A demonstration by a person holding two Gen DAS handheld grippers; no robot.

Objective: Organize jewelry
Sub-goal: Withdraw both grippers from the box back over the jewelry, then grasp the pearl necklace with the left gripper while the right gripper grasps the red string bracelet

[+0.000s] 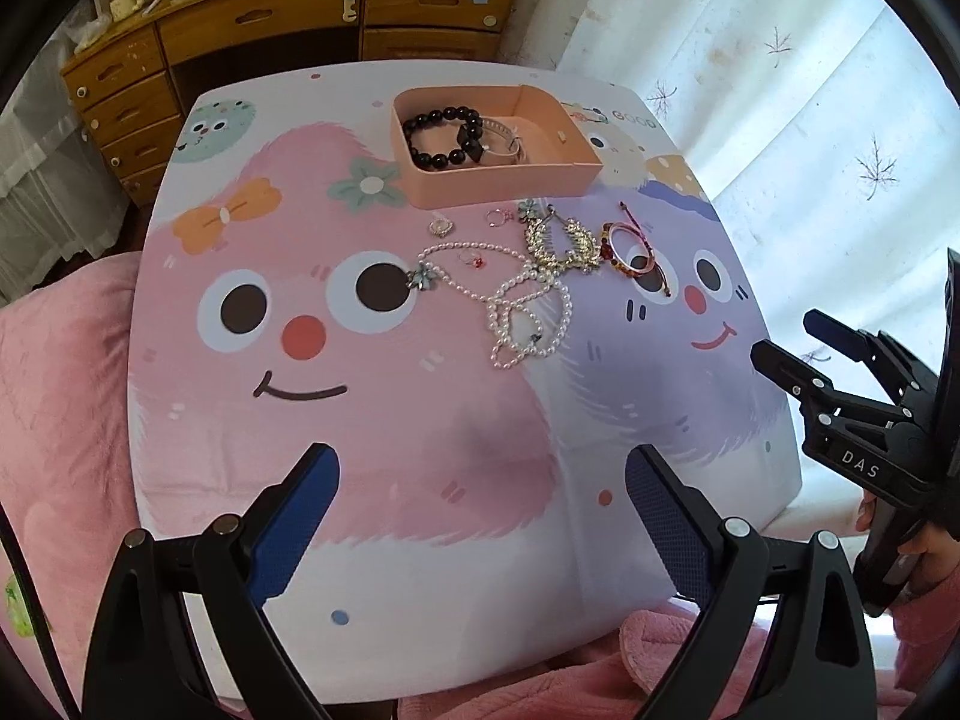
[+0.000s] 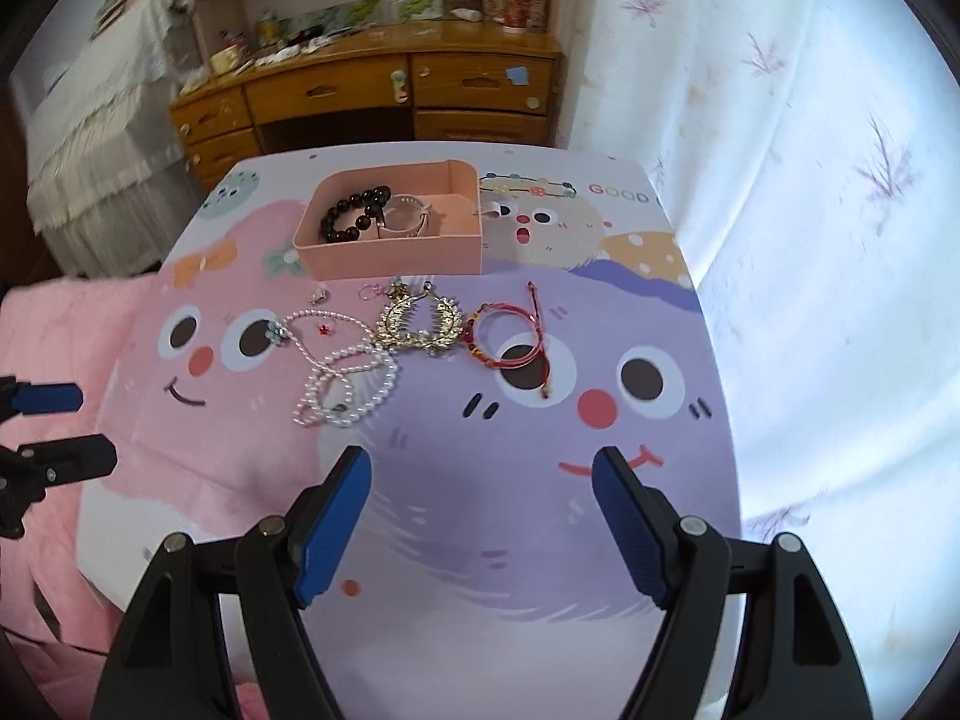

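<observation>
Above the near edge of the surface both grippers hover, pointing forward toward the jewelry, and neither one touches anything. The left gripper has its fingers spread wide with nothing between them. The right gripper is also wide open and empty; in the left view it appears at the right edge, with its fingers pointing left over the surface, and a hand holds its handle.

A pink box stands at the far side of the surface. Inside it lie a black bead bracelet and a clear bangle, touching each other. Just in front of the box, the loose pieces lie on the surface: a pearl necklace, a gold leaf piece just beside it, a red bracelet to the right, and some small rings near the box wall.
</observation>
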